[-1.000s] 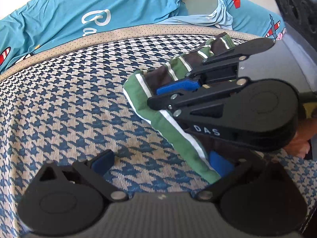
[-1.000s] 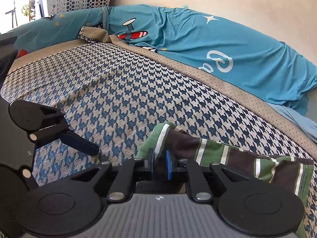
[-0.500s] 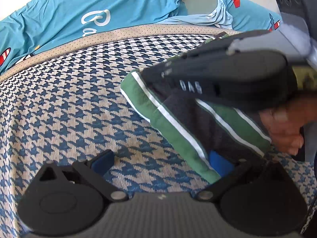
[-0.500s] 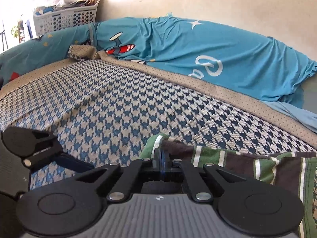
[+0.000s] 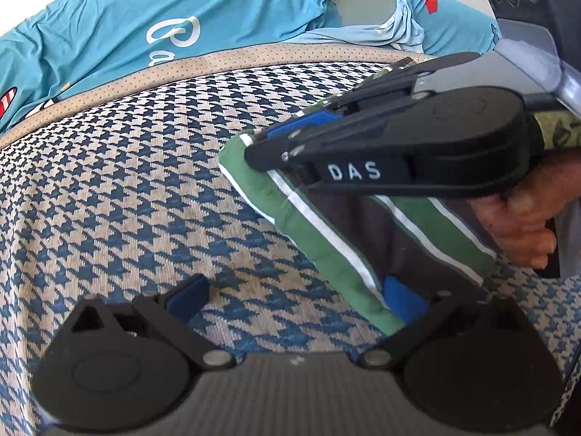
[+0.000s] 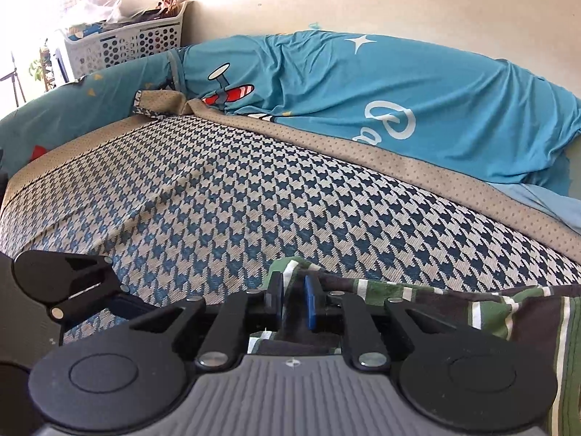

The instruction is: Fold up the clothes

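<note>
The striped garment (image 5: 366, 232) is lying at centre right of the left view, on the houndstooth bed (image 5: 127, 196). The right gripper (image 6: 293, 299) is opening narrowly, fabric sitting between its fingers. The left gripper (image 5: 296, 299) is spreading wide, one finger touching the garment's lower edge.

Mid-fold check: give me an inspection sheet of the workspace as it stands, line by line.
Surface: houndstooth cover, blue and cream with a tan dotted border, lying fairly flat.
Job's things: striped garment, green, brown and white, bunched at the near right side of the cover.
Clutter: nothing seen on the cover besides the garment.
Grippers: left tongs open, one pad on the garment's edge, the other on the bare cover. Right tongs opening, a fold of the garment between the pads.
Cables: nothing seen.
Surroundings: teal printed sheet heaped behind the cover; white laundry basket by the wall; a hand holding the right tongs.
</note>
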